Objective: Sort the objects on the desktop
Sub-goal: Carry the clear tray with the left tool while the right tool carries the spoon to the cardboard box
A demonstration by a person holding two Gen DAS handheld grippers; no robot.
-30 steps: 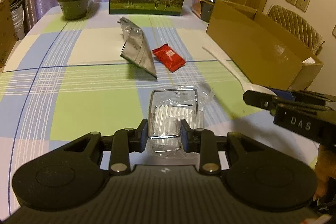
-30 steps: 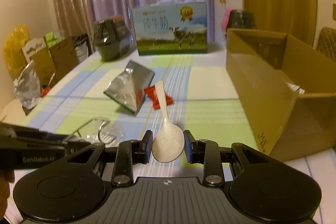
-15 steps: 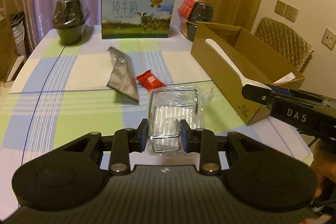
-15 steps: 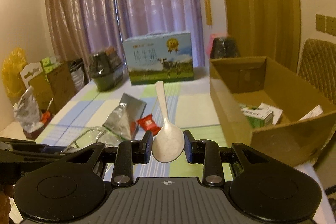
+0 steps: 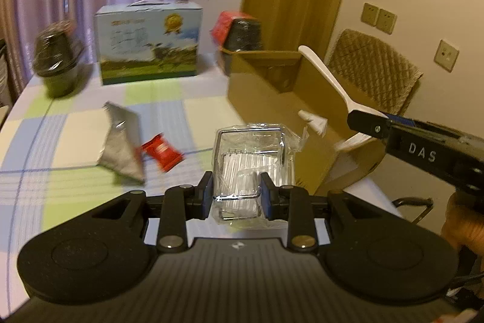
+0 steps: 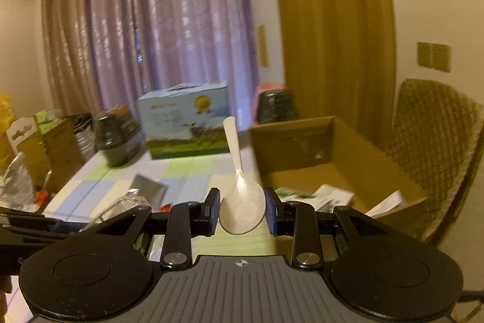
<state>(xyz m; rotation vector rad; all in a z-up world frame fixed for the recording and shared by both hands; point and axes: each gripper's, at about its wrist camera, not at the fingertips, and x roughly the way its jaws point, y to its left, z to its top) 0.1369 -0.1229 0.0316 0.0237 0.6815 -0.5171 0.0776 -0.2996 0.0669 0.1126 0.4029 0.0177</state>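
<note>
Your right hand-held gripper (image 6: 242,211) is clamped on the bowl of a white spoon (image 6: 240,199), whose handle runs up and away from you, tip toward the milk carton (image 6: 184,120). Your left hand-held gripper (image 5: 236,196) is clamped on a wire rack wrapped in clear plastic (image 5: 251,165), its long side running away from you, raised above the desk (image 5: 75,171). The open cardboard box (image 6: 341,165) sits to the right, with paper packets lying inside. On the desk to the left lie a silver pouch (image 5: 121,141) and, just beside it, a red packet (image 5: 161,152). A dark wrapped pot (image 5: 56,62) stands by the carton.
</note>
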